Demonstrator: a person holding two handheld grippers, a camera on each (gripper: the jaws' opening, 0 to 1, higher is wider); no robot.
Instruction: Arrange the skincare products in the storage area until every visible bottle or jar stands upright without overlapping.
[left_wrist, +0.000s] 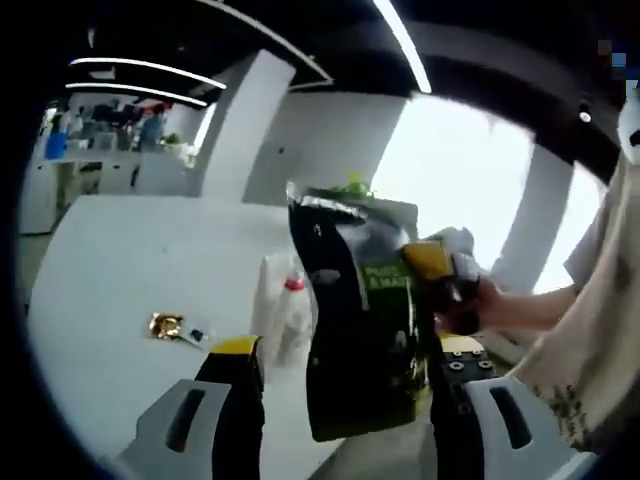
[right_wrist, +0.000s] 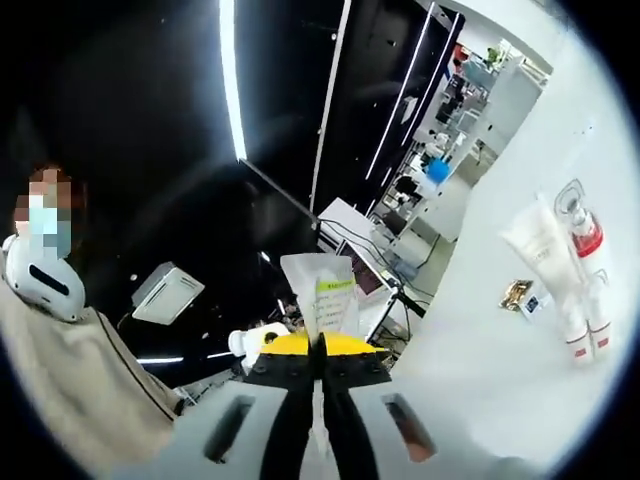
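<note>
Right gripper (right_wrist: 320, 368), jaws pinched shut on the top edge of a dark pouch (left_wrist: 362, 320), dangles it above the white table (left_wrist: 130, 270) between the left gripper's (left_wrist: 345, 385) wide-open, empty jaws; so thin a grip may slip.

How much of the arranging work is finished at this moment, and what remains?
Done: two white tubes and a red-capped bottle stand upright on the white table. In hand: the right gripper is shut on a dark pouch, lifted off the table; the left gripper is open beside it. Left: stand the pouch; a small gold sachet lies flat.
</note>
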